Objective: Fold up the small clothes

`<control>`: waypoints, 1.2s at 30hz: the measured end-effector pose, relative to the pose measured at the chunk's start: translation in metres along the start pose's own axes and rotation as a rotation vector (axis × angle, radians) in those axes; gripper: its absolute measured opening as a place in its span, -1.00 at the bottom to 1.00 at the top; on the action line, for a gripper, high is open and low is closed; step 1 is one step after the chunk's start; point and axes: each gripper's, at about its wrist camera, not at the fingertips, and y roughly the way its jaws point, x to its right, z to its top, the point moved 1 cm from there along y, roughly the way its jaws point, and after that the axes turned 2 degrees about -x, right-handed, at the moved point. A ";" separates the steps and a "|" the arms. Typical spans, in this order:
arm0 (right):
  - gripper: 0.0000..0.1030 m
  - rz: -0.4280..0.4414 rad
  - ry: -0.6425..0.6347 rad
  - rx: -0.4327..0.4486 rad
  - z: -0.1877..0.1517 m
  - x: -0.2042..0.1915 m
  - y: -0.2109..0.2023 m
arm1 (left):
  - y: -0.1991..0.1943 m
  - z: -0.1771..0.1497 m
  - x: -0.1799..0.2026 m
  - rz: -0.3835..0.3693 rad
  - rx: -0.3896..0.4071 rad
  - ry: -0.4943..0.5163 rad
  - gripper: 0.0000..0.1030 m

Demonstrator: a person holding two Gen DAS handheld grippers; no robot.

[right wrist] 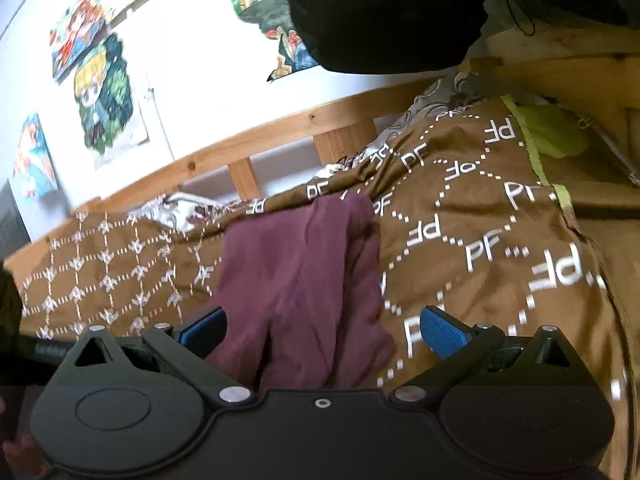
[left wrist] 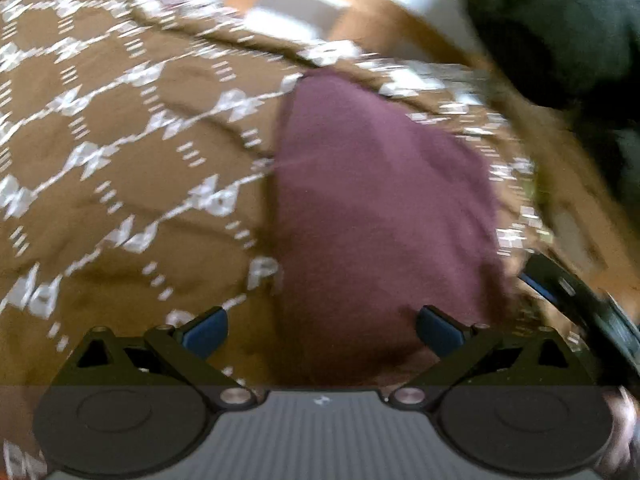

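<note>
I work over a brown bedspread (right wrist: 480, 216) printed with white "PF" letters and dotted diamonds; it covers the bed and gives a broad, soft surface for folding. Behind it runs the wooden bed frame (right wrist: 280, 130), and above that a white wall carries several cartoon posters (right wrist: 106, 96). A black fabric mass (right wrist: 380, 12) hangs at the top of the right wrist view; I cannot identify it.

The maroon garment (right wrist: 296, 276) lies on the bedspread directly ahead of both grippers. It is laid out lengthwise, away from me, so that each gripper can reach its near edge. In the right wrist view it shows a central crease and overlapped layers, so I judge that it is already partly folded. The left wrist view is motion-blurred, and there the garment (left wrist: 380, 208) reads only as a smooth, elongated panel.

My left gripper (left wrist: 322, 330) is spread wide, with the blue pads (left wrist: 206, 330) on either side of the garment's near end. It grips nothing; contact with the cloth appears absent, but blur prevents certainty.

My right gripper (right wrist: 322, 330) is likewise spread wide, its blue pads (right wrist: 442, 330) clear of the fabric, and it holds nothing.
</note>
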 end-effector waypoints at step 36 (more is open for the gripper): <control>-0.45 -0.048 0.115 -0.159 0.050 -0.007 0.121 | 0.031 0.019 -0.038 -0.237 -0.212 -0.077 0.24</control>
